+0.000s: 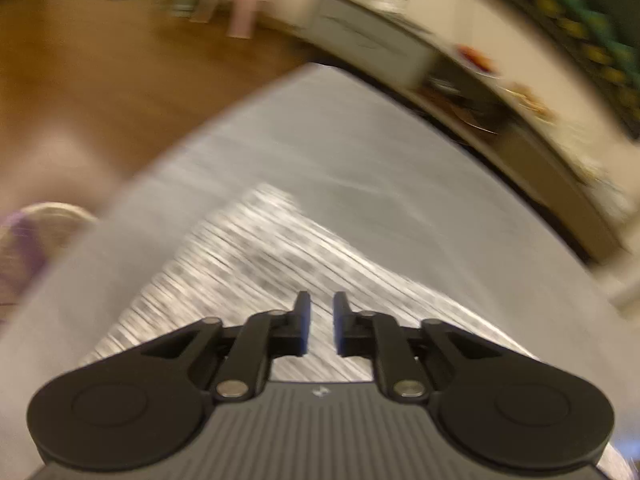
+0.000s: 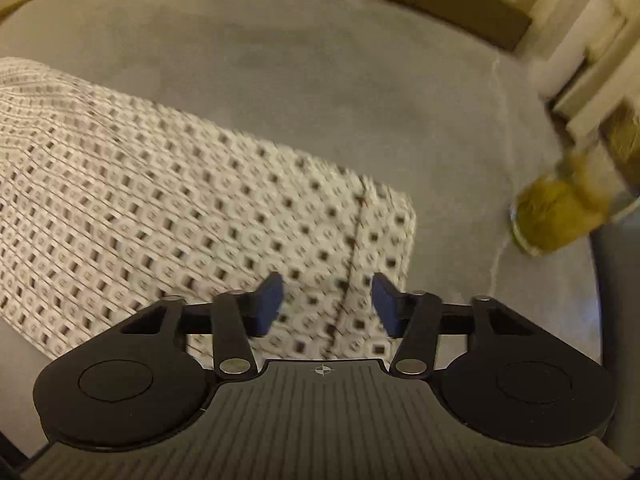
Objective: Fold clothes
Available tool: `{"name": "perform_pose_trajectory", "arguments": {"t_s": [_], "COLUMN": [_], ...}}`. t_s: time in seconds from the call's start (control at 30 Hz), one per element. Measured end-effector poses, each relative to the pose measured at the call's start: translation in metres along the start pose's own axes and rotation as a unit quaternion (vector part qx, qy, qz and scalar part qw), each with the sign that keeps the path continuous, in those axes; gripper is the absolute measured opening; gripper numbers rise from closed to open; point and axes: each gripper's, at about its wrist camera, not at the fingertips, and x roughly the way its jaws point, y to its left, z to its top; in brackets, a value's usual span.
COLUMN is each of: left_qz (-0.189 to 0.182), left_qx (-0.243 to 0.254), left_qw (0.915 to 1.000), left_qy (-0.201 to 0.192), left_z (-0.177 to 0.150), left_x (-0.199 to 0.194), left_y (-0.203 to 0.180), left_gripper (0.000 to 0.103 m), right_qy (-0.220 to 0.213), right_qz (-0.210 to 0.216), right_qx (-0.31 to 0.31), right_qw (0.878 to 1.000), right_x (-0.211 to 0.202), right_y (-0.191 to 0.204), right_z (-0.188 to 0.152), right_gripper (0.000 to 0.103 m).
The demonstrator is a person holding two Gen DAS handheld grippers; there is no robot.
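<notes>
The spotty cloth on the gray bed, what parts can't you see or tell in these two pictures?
- Left wrist view: motion blur smears the spotty cloth into streaks; its pattern is unreadable.
- Left wrist view: the left gripper body covers the cloth's near edge.
- Right wrist view: the cloth runs off the left edge, so its full shape and garment type are unknown.
- Right wrist view: the right gripper hides the cloth's near part.
- Right wrist view: the yellow fuzzy thing is too blurred to identify.

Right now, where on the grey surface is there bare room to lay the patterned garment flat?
Bare grey surface runs beyond the patterned garment to the far edge, and in a strip between the garment's right edge and the yellow fuzzy object. That right rim is crowded. Both the left gripper and right gripper hover open over the garment.
</notes>
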Motion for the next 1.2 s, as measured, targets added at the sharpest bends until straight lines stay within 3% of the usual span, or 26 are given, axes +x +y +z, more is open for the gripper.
{"name": "perform_pose_trajectory", "arguments": {"t_s": [0.13,0.23,0.27,0.37,0.5,0.63,0.7,0.83,0.93,1.07,1.1,1.13,1.2], "left_qz": [-0.044,-0.019,-0.019,-0.006,0.037,0.064,0.072,0.085,0.111,0.124,0.117,0.097,0.001], "left_qx": [0.047,0.056,0.053,0.034,0.033,0.055,0.068,0.04,0.039,0.014,-0.01,-0.034,-0.087], "left_qw": [0.9966,0.995,0.9956,0.997,0.997,0.995,0.994,0.9952,0.9929,0.992,0.9927,0.9944,0.996], "left_qy": [0.051,0.081,0.076,0.069,0.06,0.053,0.047,0.028,0.015,0.021,0.026,0.024,0.02], "left_z": [-0.04,-0.06,-0.064,-0.066,-0.064,-0.067,-0.066,-0.05,-0.042,-0.039,-0.04,-0.042,-0.054], "left_x": [-0.002,0.006,0.004,-0.004,-0.013,-0.015,-0.014,-0.004,-0.003,-0.01,-0.014,-0.022,-0.041], "left_y": [-0.019,-0.008,0.0,0.018,0.024,0.002,-0.003,0.005,0.011,0.026,0.03,0.031,0.024], "left_gripper": [0.014,0.01,0.004,0.004,0.003,0.008,0.003,0.004,0.004,0.003,0.003,0.005,0.008], "right_qy": [-0.03,-0.011,-0.005,0.014,0.033,0.04,0.029,-0.015,-0.036,-0.02,-0.013,-0.01,-0.044], "right_qz": [0.055,0.069,0.073,0.087,0.07,0.04,0.029,-0.017,-0.018,-0.021,-0.03,-0.05,-0.062], "right_qx": [-0.043,-0.042,-0.038,-0.009,-0.019,-0.039,-0.043,-0.016,0.022,0.034,0.036,0.03,-0.002], "right_qw": [0.997,0.997,0.997,0.996,0.997,0.998,0.998,1.0,0.999,0.999,0.999,0.998,0.997], "right_x": [-0.008,0.005,0.007,0.004,-0.007,-0.009,-0.007,0.011,0.025,0.023,0.02,0.015,-0.008], "right_y": [0.048,0.043,0.038,0.002,-0.022,-0.022,-0.024,-0.038,-0.051,-0.063,-0.064,-0.06,-0.03], "right_z": [0.007,0.001,-0.002,-0.024,-0.049,-0.052,-0.05,-0.031,-0.018,-0.023,-0.026,-0.028,-0.029], "right_gripper": [0.048,0.049,0.05,0.051,0.054,0.066,0.067,0.065,0.065,0.066,0.064,0.05,0.032]}}
